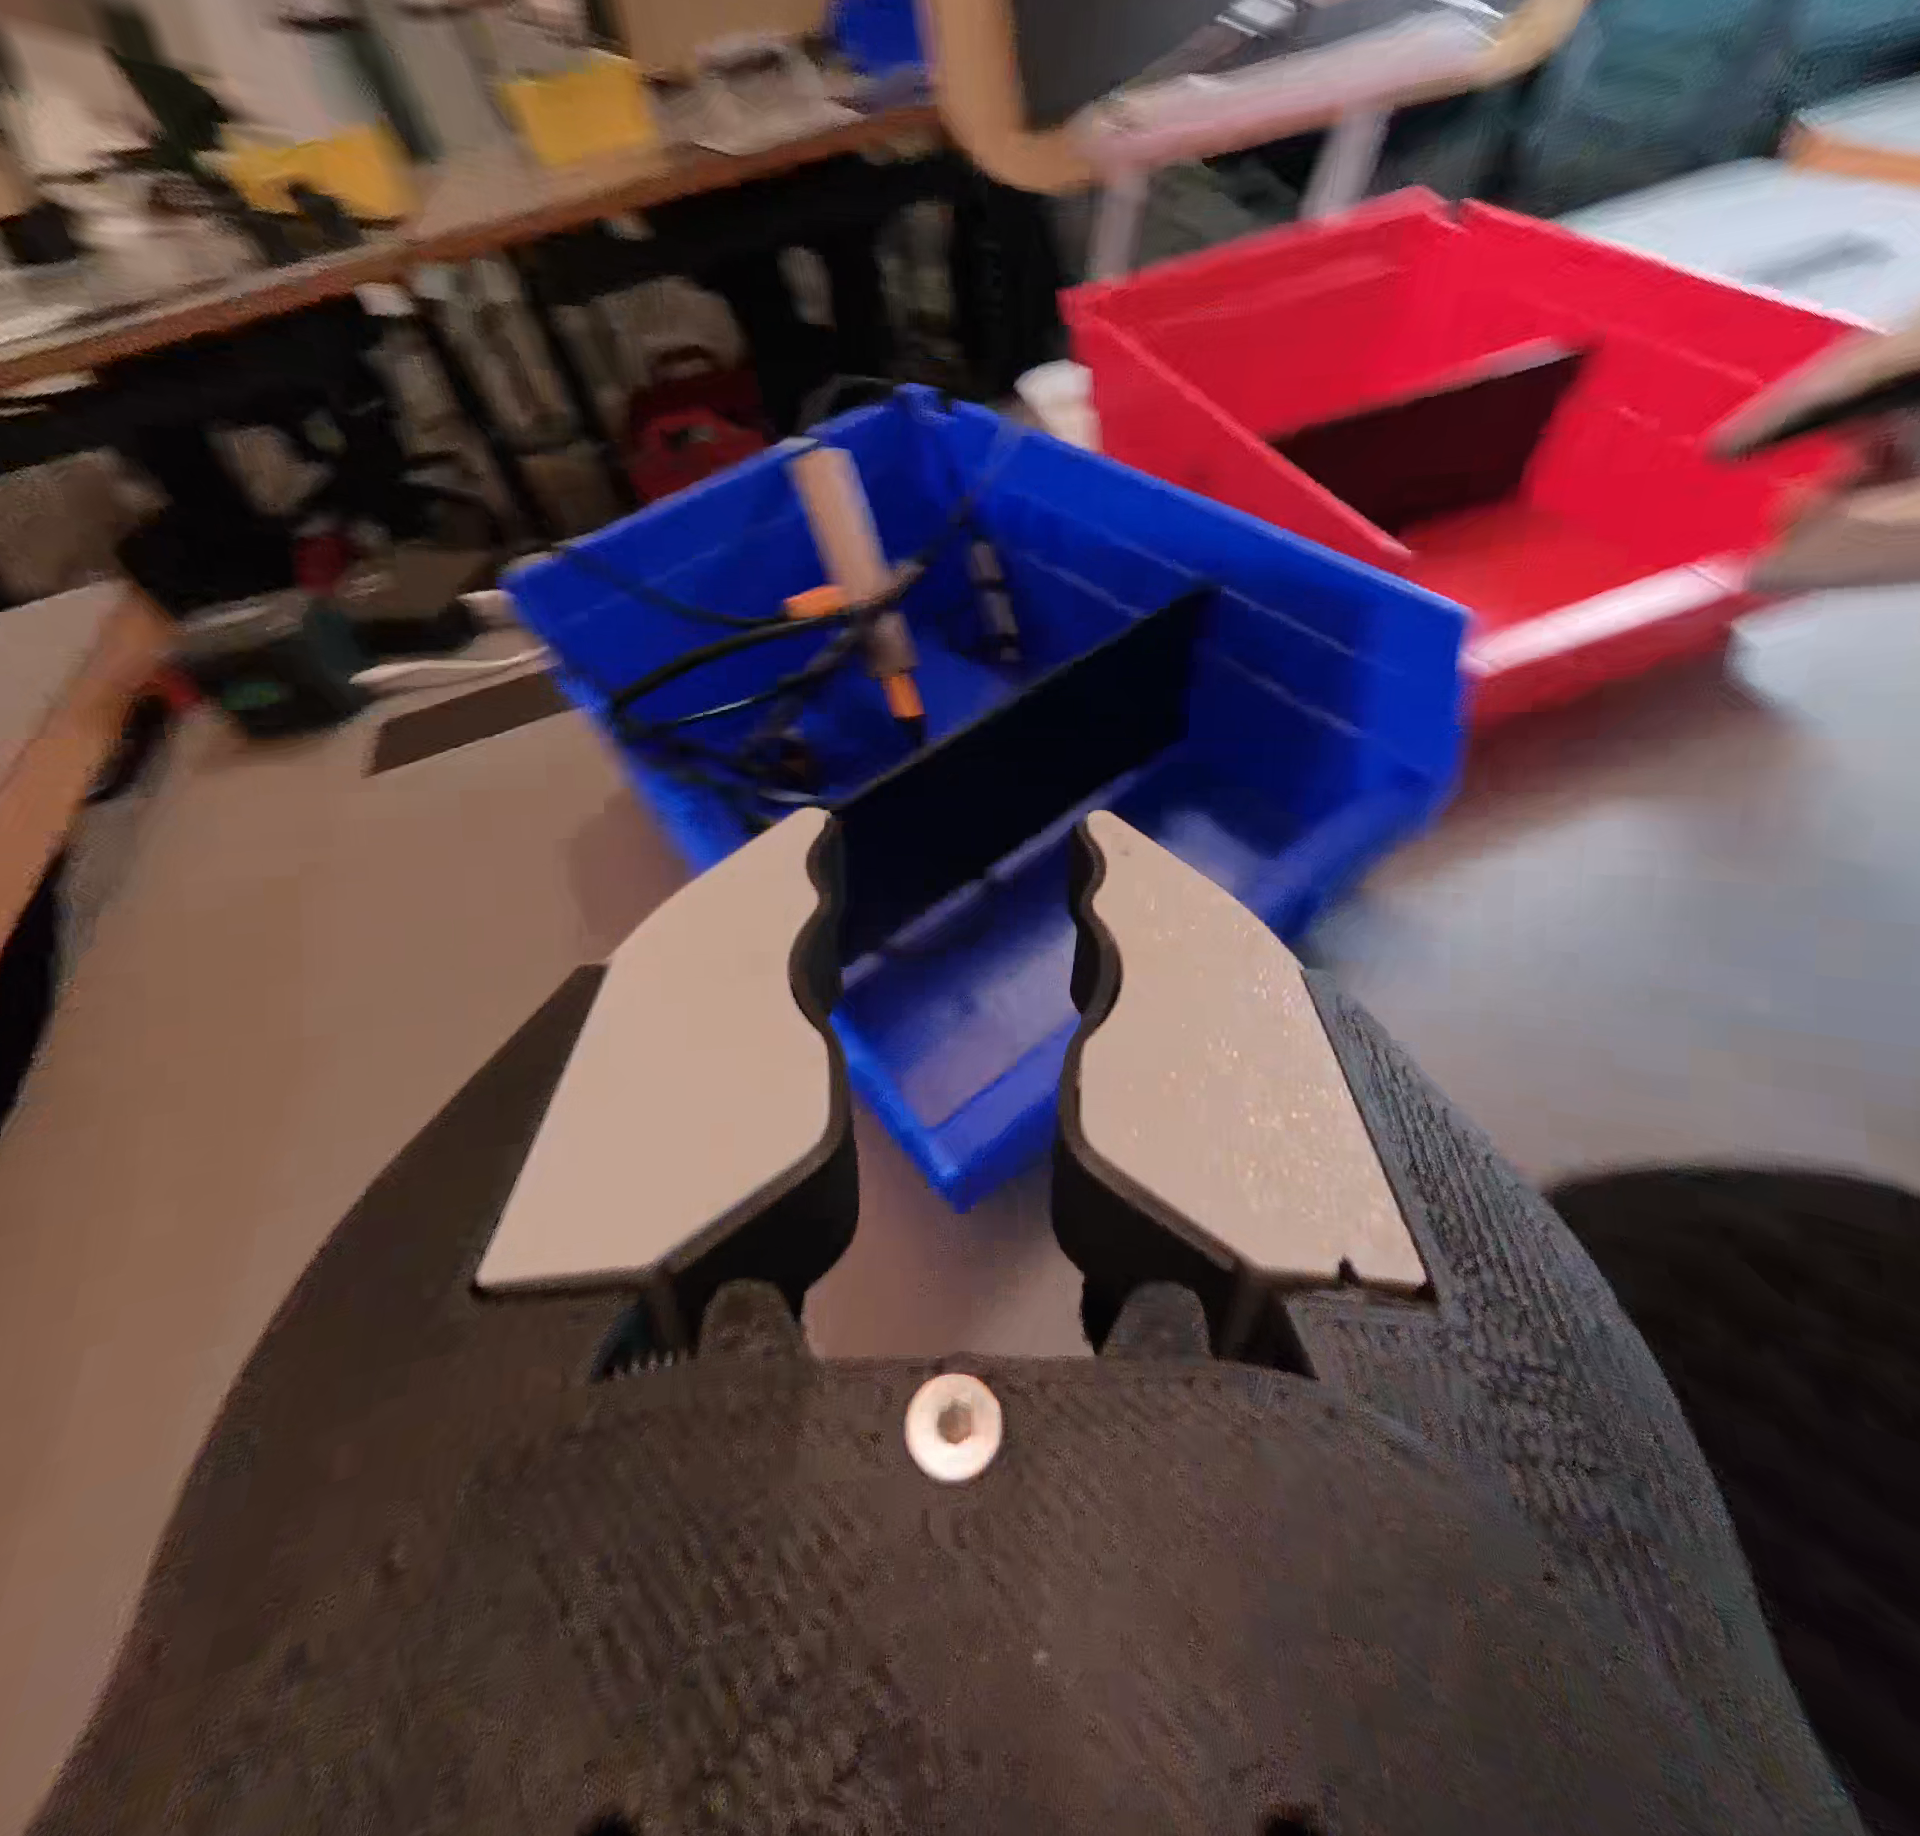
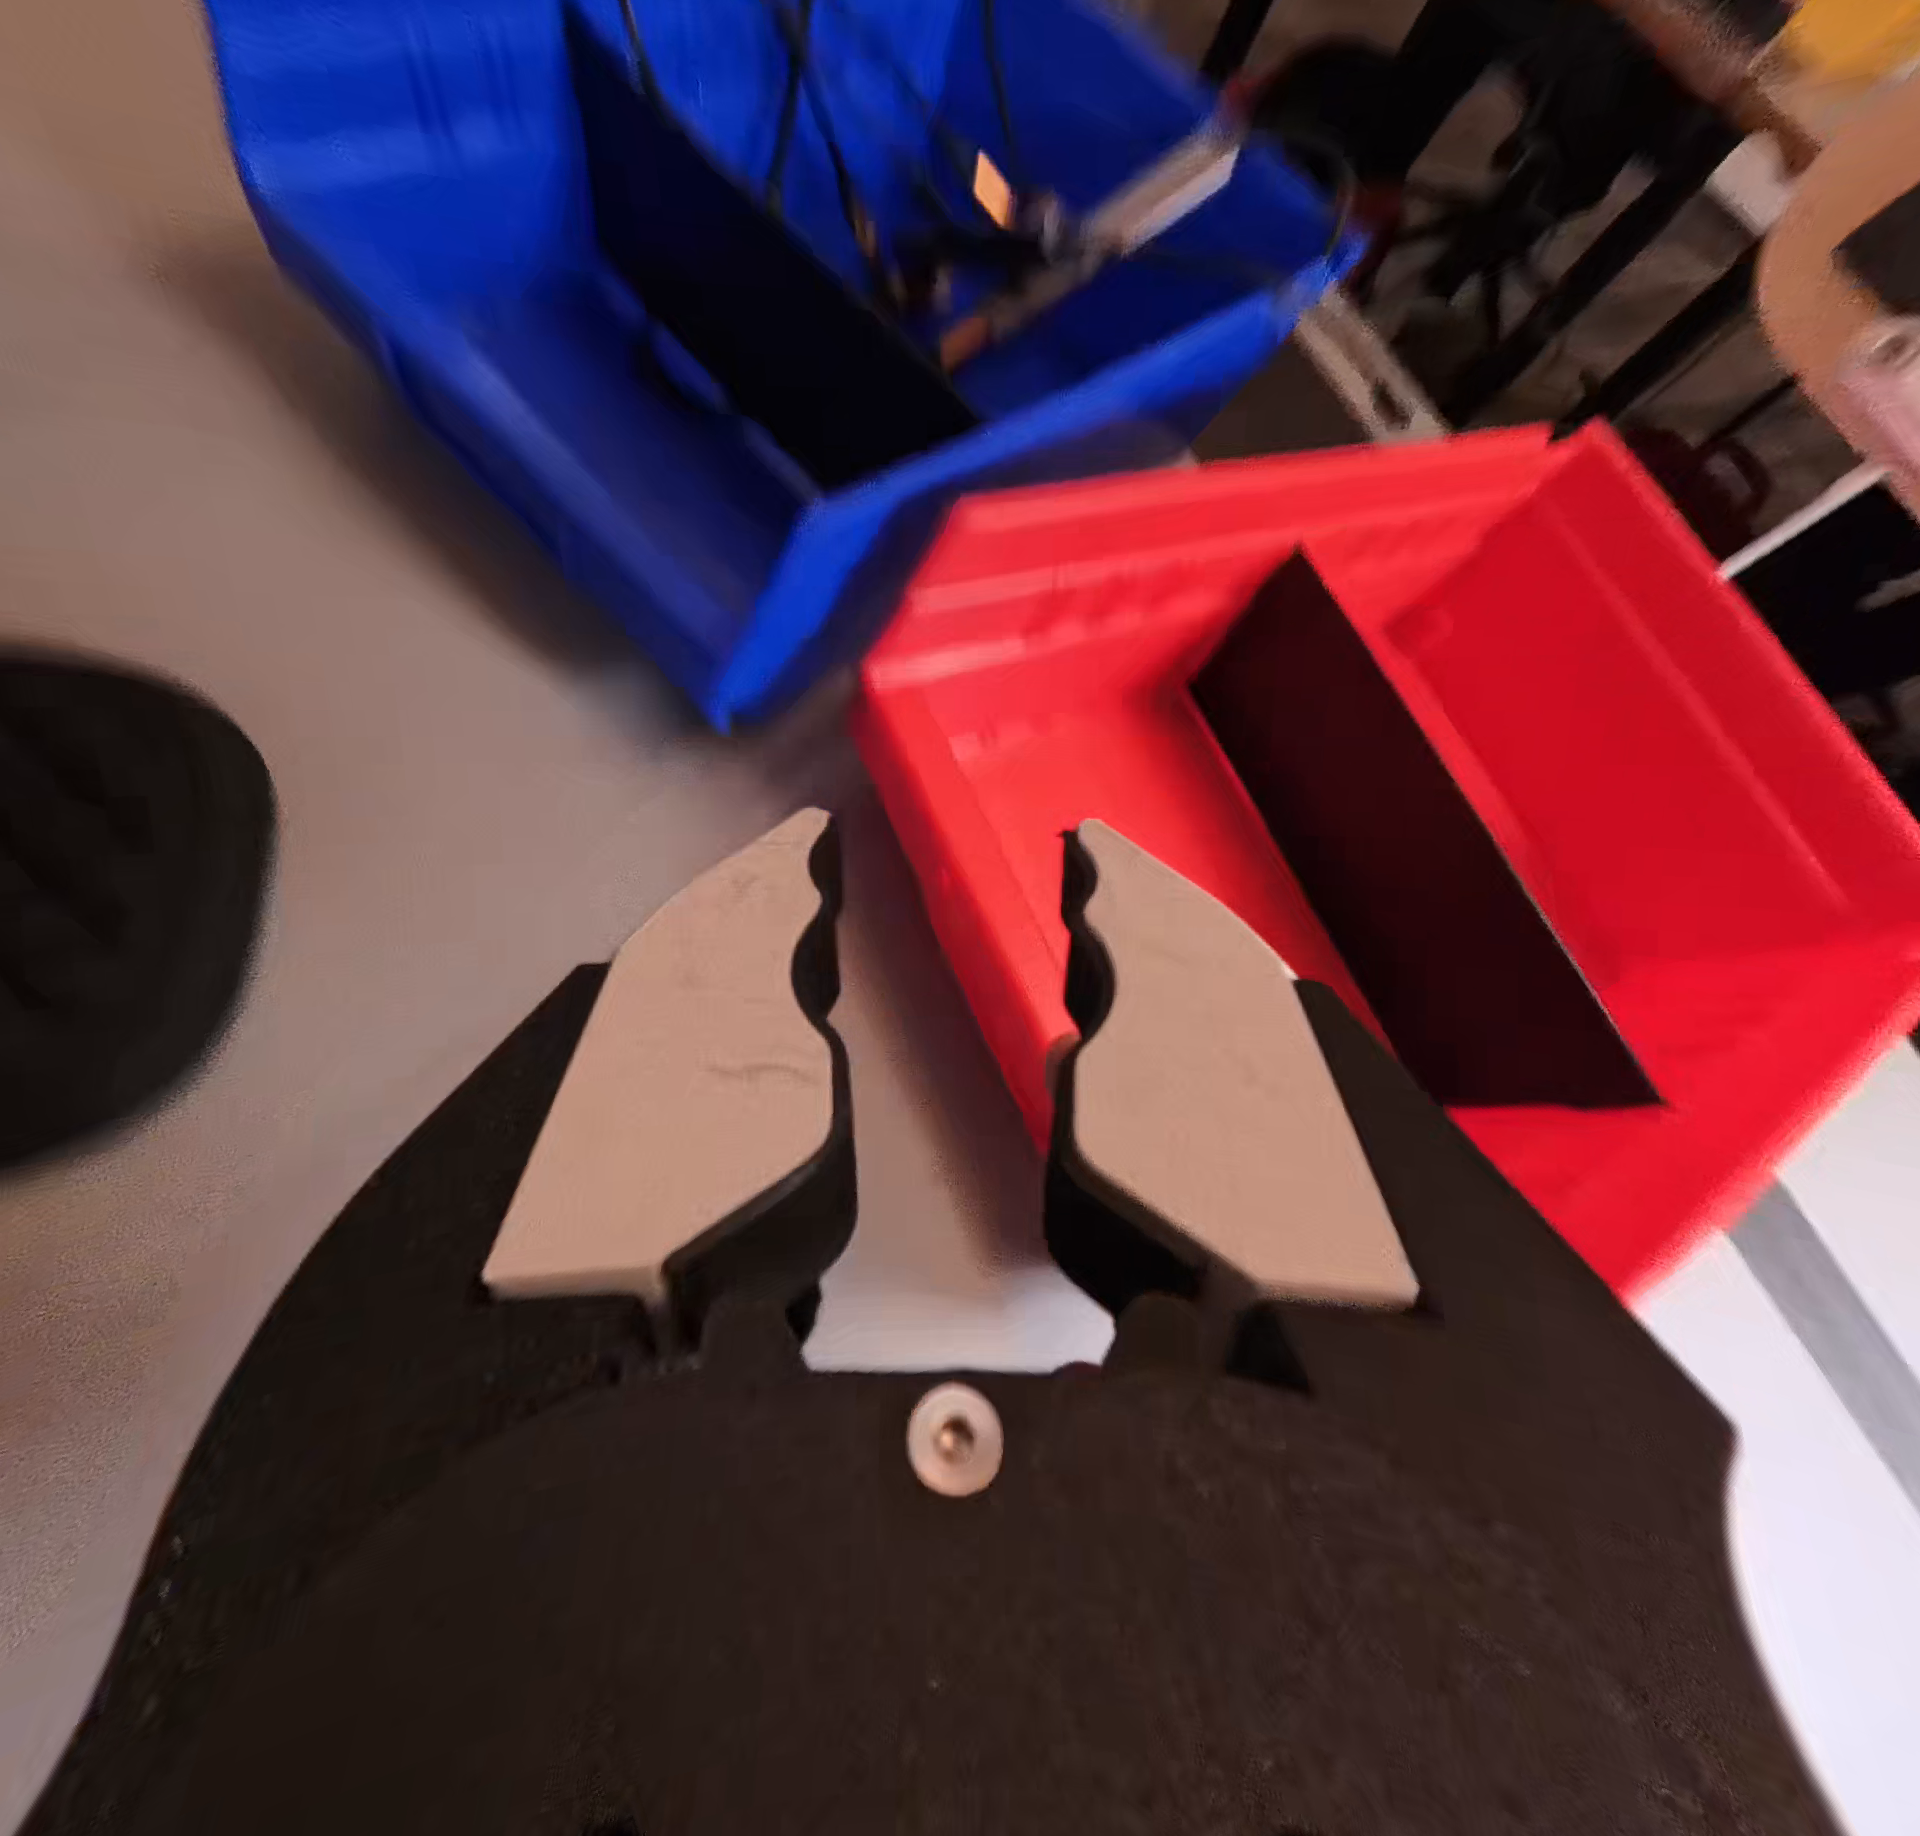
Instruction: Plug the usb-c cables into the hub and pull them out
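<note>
A blue bin (image 1: 1340, 664) stands on the table, split by a black divider (image 1: 1029, 726). Its far compartment holds a grey hub (image 1: 847, 550) leaning on the wall and black cables with orange plugs (image 1: 821, 602). The near compartment looks empty. My left gripper (image 1: 956, 836) is open and empty, just in front of the bin's near end. In the right wrist view the blue bin (image 2: 499, 352) lies ahead to the left, with the hub (image 2: 1164, 197) and cables (image 2: 810, 124) blurred. My right gripper (image 2: 948, 836) is open and empty above the near corner of a red bin (image 2: 997, 664).
The red bin (image 1: 1247, 363) stands right of the blue one, with a black divider (image 1: 1455, 425) and nothing seen inside. The other gripper's fingers (image 1: 1829, 477) show at the right edge. A dark round object (image 2: 114, 903) lies on the table. Shelves and a chair stand behind. My hands' fingertips stand some 25 cm from each other.
</note>
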Demonstrator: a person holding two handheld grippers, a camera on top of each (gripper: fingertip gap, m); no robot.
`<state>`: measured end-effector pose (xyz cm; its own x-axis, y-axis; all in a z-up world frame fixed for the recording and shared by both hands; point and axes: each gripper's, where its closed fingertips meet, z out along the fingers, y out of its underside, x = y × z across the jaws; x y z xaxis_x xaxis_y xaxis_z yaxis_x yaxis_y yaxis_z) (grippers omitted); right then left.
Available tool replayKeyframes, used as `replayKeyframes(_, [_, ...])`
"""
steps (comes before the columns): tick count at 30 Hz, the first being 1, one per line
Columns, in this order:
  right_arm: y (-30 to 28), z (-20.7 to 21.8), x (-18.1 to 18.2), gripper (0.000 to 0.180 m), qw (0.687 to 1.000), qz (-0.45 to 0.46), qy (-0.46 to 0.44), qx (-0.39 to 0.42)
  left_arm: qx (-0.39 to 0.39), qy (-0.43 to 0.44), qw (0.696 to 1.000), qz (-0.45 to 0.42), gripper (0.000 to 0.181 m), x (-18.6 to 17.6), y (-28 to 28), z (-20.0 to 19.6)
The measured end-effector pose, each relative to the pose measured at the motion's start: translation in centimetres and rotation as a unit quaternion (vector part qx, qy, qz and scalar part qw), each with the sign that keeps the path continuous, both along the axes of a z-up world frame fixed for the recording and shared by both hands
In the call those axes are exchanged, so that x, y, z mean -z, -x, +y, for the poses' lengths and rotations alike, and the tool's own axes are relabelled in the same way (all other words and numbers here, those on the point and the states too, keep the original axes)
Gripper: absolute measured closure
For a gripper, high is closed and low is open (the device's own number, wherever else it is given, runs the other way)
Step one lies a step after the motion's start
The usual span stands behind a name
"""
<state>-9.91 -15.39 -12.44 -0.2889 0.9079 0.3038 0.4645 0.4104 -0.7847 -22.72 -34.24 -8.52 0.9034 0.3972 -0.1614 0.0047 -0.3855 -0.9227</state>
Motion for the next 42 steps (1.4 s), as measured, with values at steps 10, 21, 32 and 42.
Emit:
replayKeyframes(10, [0.9, 4.4, 8.5, 0.148, 0.966, -0.197, -0.164, -0.026, 0.21, 0.382, 0.9, 0.004, 0.124, 12.5, -3.4, 6.5])
replayKeyframes(21, [-13.1, 6.8, 8.3, 0.146, 0.97, -0.195, -0.147, -0.001, 0.252, 0.374, 0.892, 0.035, 0.155, 13.4, -4.5, 8.4])
replayKeyframes(32, [-18.0, 17.2, 8.4, 0.148, 0.961, -0.195, -0.158, 0.12, 0.237, 0.355, 0.903, 0.05, 0.153, 13.4, -4.5, 8.8])
replayKeyframes(42, [-15.6, 27.5, 7.9, 0.144, 0.939, -0.196, -0.207, 0.191, 0.219, 0.348, 0.91, 0.056, 0.153, 13.3, -2.5, 10.7])
